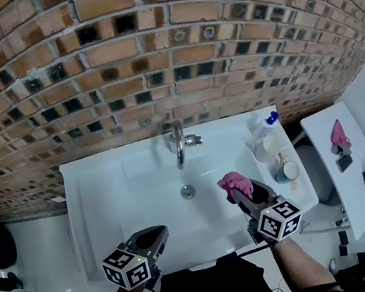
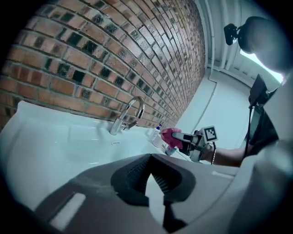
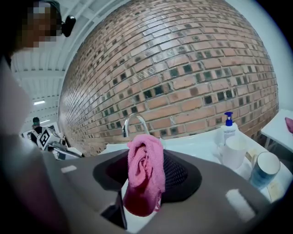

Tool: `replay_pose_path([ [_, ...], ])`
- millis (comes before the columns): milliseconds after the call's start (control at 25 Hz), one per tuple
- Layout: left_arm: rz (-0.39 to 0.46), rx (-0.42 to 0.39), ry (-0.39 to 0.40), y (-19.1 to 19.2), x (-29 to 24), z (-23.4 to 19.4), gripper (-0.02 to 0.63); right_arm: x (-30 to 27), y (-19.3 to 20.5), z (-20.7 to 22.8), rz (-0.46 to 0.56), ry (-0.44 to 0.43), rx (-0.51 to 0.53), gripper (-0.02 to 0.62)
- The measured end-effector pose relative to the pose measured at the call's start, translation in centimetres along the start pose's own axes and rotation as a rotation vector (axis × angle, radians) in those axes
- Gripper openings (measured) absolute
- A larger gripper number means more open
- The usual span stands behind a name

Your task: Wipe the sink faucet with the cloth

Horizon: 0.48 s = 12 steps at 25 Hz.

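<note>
No word, brand name or number can be read anywhere in these views. The only printed signs are black-and-white square markers. One set is on the cube (image 1: pixel 128 267) of the left gripper (image 1: pixel 159 232), at about seven o'clock in the head view. The other is on the cube (image 1: pixel 279 219) of the right gripper (image 1: pixel 235 192), at about five o'clock. They are blocky coded patterns, not letters or digits. Any print on the pump bottle (image 1: pixel 264 129), at three o'clock, is too small to make out.
</note>
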<state>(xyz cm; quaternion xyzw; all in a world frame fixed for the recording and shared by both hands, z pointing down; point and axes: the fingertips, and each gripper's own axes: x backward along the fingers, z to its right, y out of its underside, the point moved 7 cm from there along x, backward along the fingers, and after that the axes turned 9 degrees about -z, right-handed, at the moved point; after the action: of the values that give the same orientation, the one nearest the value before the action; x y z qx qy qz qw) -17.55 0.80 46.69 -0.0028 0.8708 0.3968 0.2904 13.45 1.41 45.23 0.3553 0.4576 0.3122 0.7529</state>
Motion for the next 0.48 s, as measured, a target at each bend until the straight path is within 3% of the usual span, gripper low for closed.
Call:
replay_pose_path([
  [240,0.027,0.038,-0.117,-2.2,-1.9,1.3,0.006,-7.0,-2.0,6.0,-0.019,-0.069,0.045,0.19],
  [480,0.038,0.103,-0.232,-3.2,-3.5,3.0,0.006,-15.3,-3.0,12.3,-0.065,-0.143,-0.045,0.189],
])
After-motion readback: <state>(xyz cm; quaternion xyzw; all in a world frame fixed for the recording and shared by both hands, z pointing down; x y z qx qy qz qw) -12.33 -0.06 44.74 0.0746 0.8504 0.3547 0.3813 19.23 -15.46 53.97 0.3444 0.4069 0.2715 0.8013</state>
